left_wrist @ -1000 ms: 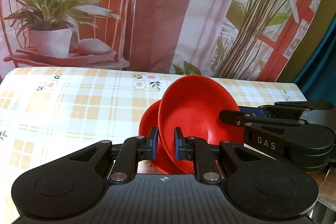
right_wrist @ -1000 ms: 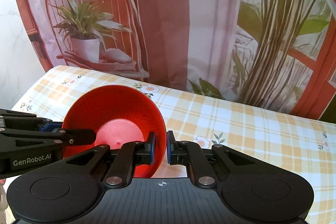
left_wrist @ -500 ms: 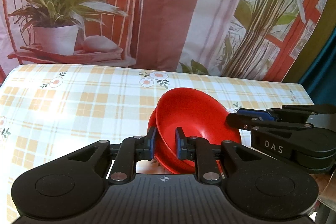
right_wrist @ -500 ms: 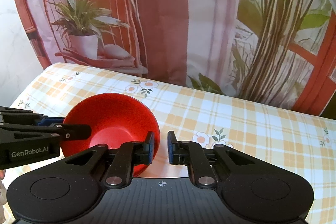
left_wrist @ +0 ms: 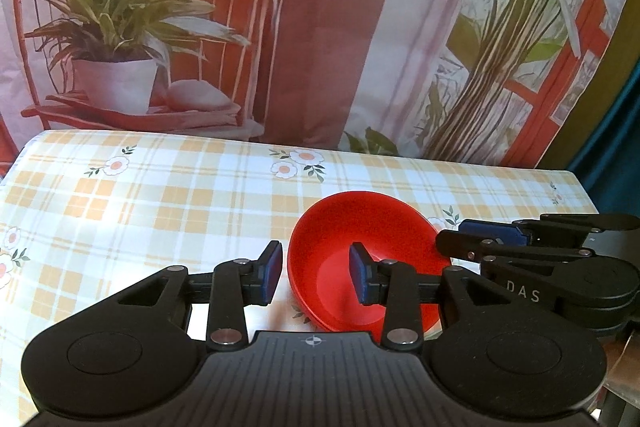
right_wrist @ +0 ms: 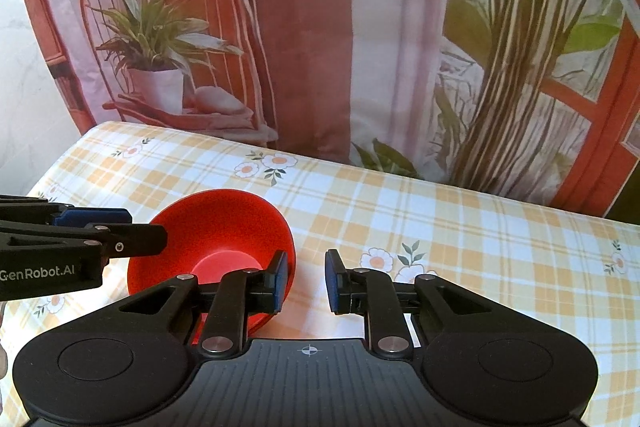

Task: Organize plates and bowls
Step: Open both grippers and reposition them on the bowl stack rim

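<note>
My left tongs [left_wrist: 314,277] are opening, and the near rim of the red bowl [left_wrist: 362,227] stands in the gap between the blue pads [left_wrist: 269,275] without either pad pressing on it; one pad sits outside the wall, the other over the bowl's inside. The bowl rests upright on the counter [left_wrist: 160,195], on its yellow plaid cloth with small flowers, toward the right side of my left view and low in the picture. It looks like a single bowl from here, though I cannot tell whether another one is nested under it. My right tongs [right_wrist: 306,281] are opening too, and stand only a little apart; the bowl's right rim [right_wrist: 224,223] lies just beside the left pad, outside the gap, and nothing is between these pads but bare cloth. In the left view my right tongs [left_wrist: 516,241] reach in from the right edge, their tips over the bowl's far right rim. In the right view my left tongs [right_wrist: 80,239] come in from the left, tips over the bowl's left rim. Behind the counter hangs a printed curtain [right_wrist: 304,27] showing a potted plant on a red chair
</note>
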Action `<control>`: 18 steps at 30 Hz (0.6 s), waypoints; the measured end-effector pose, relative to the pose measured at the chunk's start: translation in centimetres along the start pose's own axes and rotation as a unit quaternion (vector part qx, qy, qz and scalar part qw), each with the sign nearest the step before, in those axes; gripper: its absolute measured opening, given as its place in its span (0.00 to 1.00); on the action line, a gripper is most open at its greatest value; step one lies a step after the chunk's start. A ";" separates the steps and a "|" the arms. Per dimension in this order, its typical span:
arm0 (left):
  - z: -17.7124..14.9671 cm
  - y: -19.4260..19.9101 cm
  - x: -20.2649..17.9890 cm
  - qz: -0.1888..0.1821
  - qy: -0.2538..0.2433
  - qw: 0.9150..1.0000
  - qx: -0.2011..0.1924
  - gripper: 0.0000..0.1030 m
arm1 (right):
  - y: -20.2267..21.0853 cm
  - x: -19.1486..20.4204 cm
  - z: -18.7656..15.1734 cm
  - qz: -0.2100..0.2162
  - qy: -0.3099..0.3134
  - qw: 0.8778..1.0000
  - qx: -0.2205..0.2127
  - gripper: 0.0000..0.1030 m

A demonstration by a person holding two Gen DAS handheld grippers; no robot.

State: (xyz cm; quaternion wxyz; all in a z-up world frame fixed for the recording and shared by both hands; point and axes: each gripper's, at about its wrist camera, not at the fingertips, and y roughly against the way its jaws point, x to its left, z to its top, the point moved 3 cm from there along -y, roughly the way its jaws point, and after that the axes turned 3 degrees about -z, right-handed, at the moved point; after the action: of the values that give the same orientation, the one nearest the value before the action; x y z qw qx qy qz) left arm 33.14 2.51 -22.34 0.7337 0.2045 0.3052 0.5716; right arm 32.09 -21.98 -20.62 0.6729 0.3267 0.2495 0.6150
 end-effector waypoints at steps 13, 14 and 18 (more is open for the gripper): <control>0.3 0.7 1.5 -0.009 0.033 0.999 -0.008 0.42 | 0.2 -0.5 0.0 0.005 -0.012 1.000 -0.002 0.19; 0.3 0.7 1.7 -0.009 0.037 0.999 -0.008 0.42 | 0.1 -0.5 0.0 0.005 -0.014 1.000 -0.002 0.19; 0.0 0.1 2.4 -0.019 0.055 0.998 -0.003 0.43 | -0.2 -0.5 -0.1 0.008 -0.018 1.000 -0.003 0.23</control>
State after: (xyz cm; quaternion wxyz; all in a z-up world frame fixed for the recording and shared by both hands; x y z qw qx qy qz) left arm 33.43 4.89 -22.79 0.7269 0.1646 0.3472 0.5692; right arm 32.07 -22.49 -20.87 0.6730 0.3377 0.2331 0.6153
